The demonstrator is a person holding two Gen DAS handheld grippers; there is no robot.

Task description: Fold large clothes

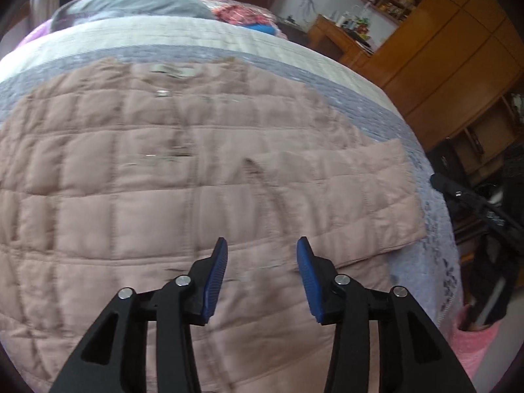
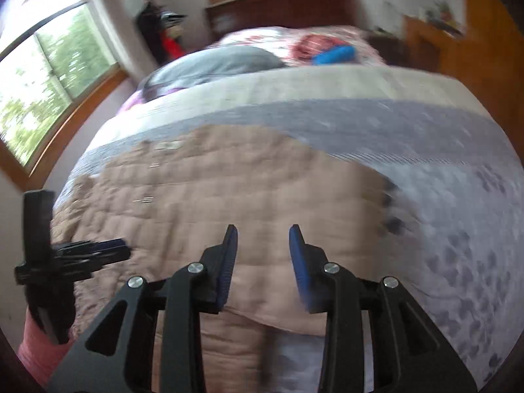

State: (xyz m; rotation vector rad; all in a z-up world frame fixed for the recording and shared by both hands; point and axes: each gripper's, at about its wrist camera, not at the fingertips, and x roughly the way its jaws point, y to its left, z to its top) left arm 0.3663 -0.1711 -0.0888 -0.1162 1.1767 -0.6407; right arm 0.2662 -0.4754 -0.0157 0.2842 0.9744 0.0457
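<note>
On the bed: we see the pink quilted coat spread flat over the grey bedspread.
Left gripper: our fingers stand apart, nothing between them; the coat lies just beyond and under the tips, a folded-in sleeve ahead to the right.
Right gripper: fingers parted, gripping nothing; we hover over the coat's near edge.
Side view: the left gripper shows at the right camera's left edge, picture blurred.
</note>
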